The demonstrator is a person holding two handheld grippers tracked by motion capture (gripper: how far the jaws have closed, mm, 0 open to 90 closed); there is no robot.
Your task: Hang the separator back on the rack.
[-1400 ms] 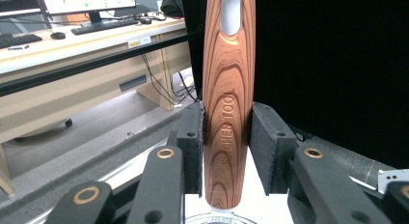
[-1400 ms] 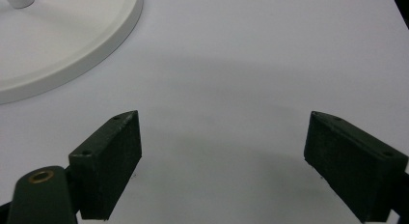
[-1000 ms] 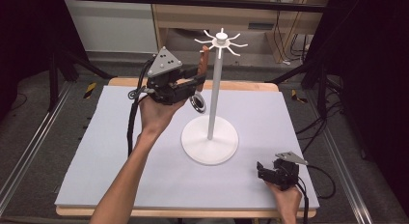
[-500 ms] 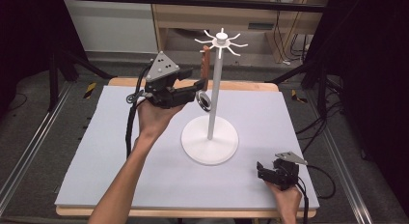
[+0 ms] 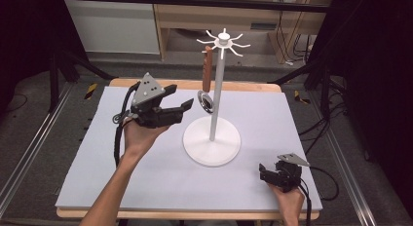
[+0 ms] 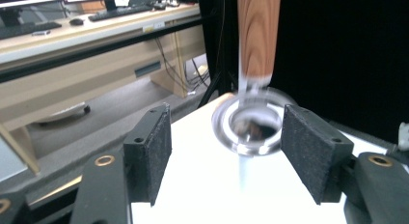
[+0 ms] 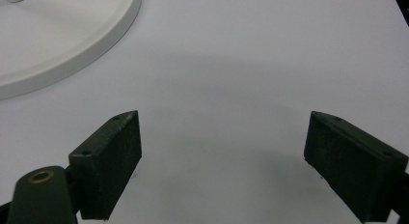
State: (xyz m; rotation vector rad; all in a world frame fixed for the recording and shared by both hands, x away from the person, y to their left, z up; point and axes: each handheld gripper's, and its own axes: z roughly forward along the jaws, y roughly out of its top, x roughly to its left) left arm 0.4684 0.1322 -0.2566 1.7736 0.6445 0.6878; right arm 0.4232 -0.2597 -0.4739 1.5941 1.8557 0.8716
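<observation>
Looking down on my table, the biggest thing under me: a wooden board covered by a smooth, pale, matte sheet that runs nearly edge to edge. On it, right of centre, stands the white rack, a flat round disc for a base, a thin straight pole, and a crown of curled hooks spread like spokes at the top. That rack is the only holder here, and it carries one item: a utensil hanging from a hook on the left of the crown, its long reddish-brown wooden handle straight down beside the pole, its shiny metal ring at the bottom, above the base and clear of it.

My left gripper is raised off the table, just left of that ring, black and boxy with a grey three-cornered plate on top. Along its own camera I see the jaws standing wide apart, dark pads with a rough foam-like face, and the utensil ahead between them, touched by neither. The ring is blurred there, so I can only say it seems to be a small polished cup or strainer bowl, not which.

My right gripper sits low at the near right corner of the sheet, well apart from the rack. Its jaws are spread wide too, with bare pale sheet between them and the edge of the rack's disc off to the upper left.
</observation>
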